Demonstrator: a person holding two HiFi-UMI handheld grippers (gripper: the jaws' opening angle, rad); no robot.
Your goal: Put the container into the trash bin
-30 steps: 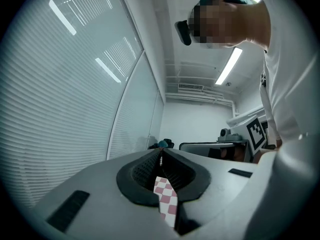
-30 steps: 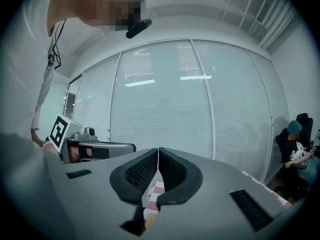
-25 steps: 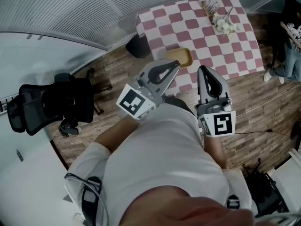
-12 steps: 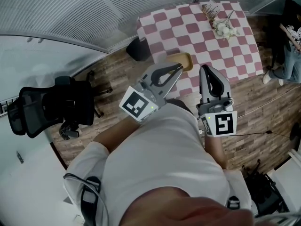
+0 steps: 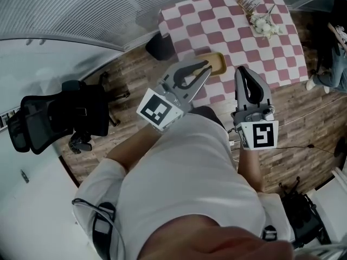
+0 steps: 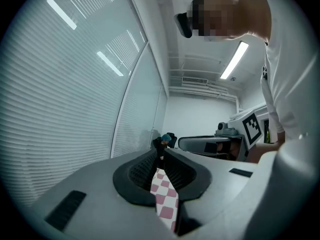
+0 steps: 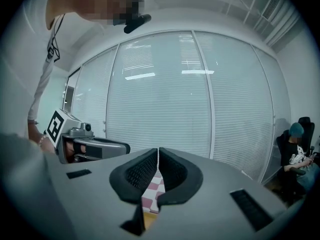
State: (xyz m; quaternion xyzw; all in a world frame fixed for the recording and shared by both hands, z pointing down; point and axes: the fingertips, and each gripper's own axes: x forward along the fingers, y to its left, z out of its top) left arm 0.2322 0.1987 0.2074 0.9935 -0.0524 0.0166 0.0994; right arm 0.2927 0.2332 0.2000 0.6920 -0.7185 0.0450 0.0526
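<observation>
Tan and shallow, the container [image 5: 218,62] lies on the checked table [image 5: 217,23], left claw [image 5: 206,69] and right claw [image 5: 243,70] both closed, empty.

Head view looks steeply down. Cameras on the left gripper [image 5: 206,67] and right gripper [image 5: 242,70] face level along their jaws, sharing the checkered table [image 5: 217,23].

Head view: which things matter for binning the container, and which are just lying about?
Job: container, trash bin, left tool, right tool (both shut, empty).
Lying about: white flowers, office chair, checked table.
</observation>
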